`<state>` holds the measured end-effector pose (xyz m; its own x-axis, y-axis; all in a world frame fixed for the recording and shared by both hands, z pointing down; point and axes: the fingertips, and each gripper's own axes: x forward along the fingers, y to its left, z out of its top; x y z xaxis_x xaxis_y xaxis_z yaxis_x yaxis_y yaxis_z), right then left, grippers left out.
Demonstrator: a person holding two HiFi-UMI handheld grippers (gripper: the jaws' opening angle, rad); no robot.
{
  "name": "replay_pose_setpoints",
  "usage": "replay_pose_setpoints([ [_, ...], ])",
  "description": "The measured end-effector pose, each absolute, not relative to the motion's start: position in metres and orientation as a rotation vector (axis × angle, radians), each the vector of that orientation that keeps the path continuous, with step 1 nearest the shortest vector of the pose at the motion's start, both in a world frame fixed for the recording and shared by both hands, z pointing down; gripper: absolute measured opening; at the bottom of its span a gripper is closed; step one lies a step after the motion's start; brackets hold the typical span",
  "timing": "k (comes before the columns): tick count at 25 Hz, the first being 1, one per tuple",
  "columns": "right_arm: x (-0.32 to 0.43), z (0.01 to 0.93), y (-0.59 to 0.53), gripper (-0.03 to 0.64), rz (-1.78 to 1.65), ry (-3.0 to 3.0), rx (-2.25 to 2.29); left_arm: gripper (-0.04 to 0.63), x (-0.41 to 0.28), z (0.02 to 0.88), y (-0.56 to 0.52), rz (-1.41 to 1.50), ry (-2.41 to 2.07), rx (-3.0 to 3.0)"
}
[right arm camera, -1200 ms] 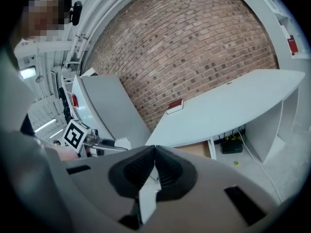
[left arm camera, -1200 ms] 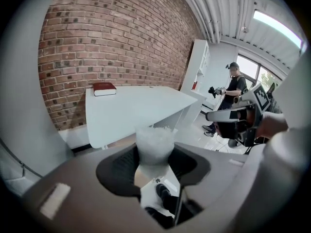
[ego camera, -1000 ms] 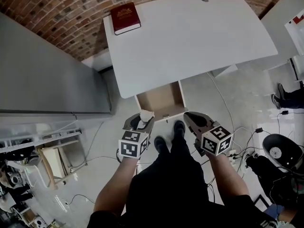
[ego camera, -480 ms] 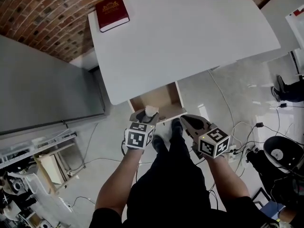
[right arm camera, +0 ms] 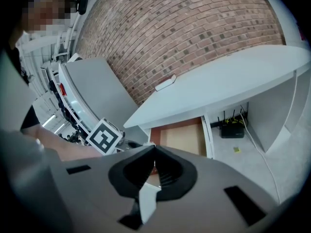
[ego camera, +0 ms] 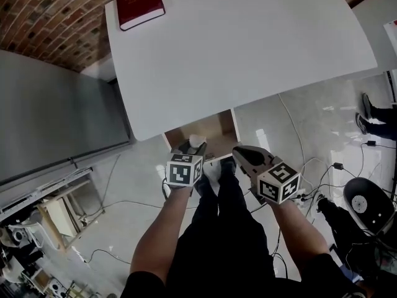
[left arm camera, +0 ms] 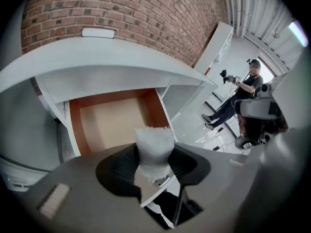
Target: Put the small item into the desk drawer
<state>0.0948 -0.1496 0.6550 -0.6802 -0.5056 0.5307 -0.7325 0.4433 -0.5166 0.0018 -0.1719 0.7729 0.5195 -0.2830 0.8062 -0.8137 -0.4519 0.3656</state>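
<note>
Behind the white bench [ego camera: 248,48] runs a brick wall [right arm camera: 194,28]; a red book [ego camera: 140,4] lies flat at the bench's far left corner. Under the bench's front edge the drawer [left arm camera: 109,123] stands pulled out, with its brown floor exposed. The left tool [left arm camera: 154,152] is clamped on the small item [left arm camera: 154,142], a white crumpled piece standing upright between the jaws. In the head view the item hangs near the drawer's front edge, left of centre. The right tool [right arm camera: 154,166] has its jaws together and empty, just beside the drawer's front right corner. Cables [ego camera: 322,166] lie on the grey floor [ego camera: 298,123].
</note>
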Motion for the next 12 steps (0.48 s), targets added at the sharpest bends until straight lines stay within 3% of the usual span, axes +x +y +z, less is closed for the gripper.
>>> replay_pose_setpoints([
  [12, 0.081, 0.707, -0.168, 0.012, 1.150, -2.370, 0.998, 0.190, -0.008, 0.841, -0.193, 0.939, -0.888, 1.849],
])
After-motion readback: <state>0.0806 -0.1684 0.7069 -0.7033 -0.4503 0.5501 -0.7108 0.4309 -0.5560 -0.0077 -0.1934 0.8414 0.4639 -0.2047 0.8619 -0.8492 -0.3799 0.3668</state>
